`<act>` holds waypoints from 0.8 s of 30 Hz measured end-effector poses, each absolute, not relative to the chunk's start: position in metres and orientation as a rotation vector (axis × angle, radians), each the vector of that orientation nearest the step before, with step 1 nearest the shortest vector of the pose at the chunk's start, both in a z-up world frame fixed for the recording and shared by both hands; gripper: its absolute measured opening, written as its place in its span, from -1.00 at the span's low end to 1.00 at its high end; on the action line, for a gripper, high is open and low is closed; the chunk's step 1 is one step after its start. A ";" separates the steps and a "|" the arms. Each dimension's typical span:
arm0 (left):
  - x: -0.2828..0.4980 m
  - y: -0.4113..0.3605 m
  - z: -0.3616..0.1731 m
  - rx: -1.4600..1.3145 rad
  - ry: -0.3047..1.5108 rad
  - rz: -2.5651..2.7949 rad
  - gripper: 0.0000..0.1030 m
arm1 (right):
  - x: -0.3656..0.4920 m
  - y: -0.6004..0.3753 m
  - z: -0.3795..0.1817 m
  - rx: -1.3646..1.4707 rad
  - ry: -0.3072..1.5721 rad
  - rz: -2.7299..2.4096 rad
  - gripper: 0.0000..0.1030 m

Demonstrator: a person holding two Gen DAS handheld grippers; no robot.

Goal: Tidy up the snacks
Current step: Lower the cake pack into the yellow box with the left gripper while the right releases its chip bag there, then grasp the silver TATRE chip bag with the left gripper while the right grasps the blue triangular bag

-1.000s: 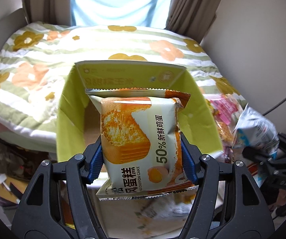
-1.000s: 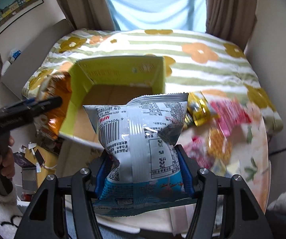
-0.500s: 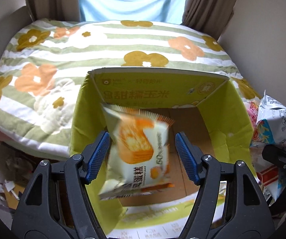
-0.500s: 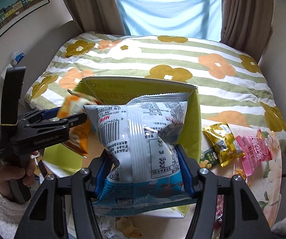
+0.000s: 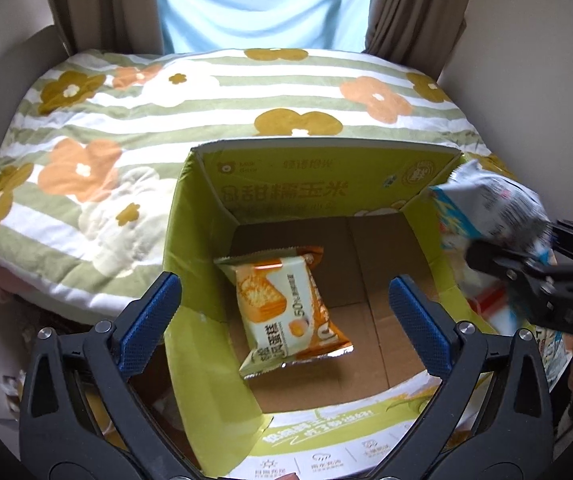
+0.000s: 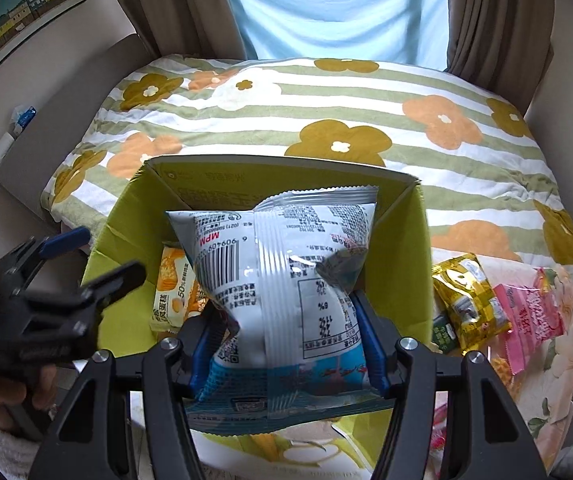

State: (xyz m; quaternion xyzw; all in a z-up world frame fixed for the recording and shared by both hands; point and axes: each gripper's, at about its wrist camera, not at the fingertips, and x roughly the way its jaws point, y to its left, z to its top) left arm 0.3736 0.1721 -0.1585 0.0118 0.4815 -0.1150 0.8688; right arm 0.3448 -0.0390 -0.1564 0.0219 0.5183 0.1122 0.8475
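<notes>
The left gripper (image 5: 285,292), jaws apart and empty, hangs over the green box (image 5: 318,184) where the cake packet (image 5: 286,312) lies; the right gripper (image 6: 286,344), clamped on the silver-blue bag (image 6: 282,280), should centre above the opening before releasing

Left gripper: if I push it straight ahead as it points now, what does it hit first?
Probably the orange cake packet lying on the floor of the green box. The left gripper is open and empty, aimed into the box; depth is unclear.
</notes>
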 end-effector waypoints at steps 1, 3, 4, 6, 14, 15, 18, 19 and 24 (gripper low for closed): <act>0.371 0.175 -0.159 0.017 1.011 -0.237 0.99 | 0.349 -0.037 -0.162 0.049 1.100 0.243 0.10; 0.367 0.180 -0.159 0.003 1.014 -0.229 0.99 | 0.356 -0.035 -0.172 0.056 1.124 0.233 0.13; 0.365 0.183 -0.158 -0.002 1.014 -0.226 0.99 | 0.360 -0.035 -0.179 0.067 1.147 0.214 0.14; 0.360 0.186 -0.157 -0.012 1.013 -0.217 0.99 | 0.364 -0.039 -0.186 0.101 1.151 0.195 0.62; 0.342 0.193 -0.152 -0.022 1.001 -0.193 0.99 | 0.347 -0.047 -0.183 0.149 1.079 0.180 0.99; 0.340 0.193 -0.150 -0.026 1.000 -0.193 0.99 | 0.344 -0.046 -0.180 0.134 1.077 0.181 0.99; 0.334 0.191 -0.144 -0.033 0.993 -0.189 0.99 | 0.333 -0.048 -0.165 0.111 1.055 0.192 0.99; 0.330 0.191 -0.141 -0.035 0.988 -0.187 0.99 | 0.329 -0.048 -0.159 0.105 1.048 0.198 0.99; 0.307 0.183 -0.122 -0.053 0.955 -0.175 0.99 | 0.303 -0.057 -0.128 0.045 0.981 0.222 1.00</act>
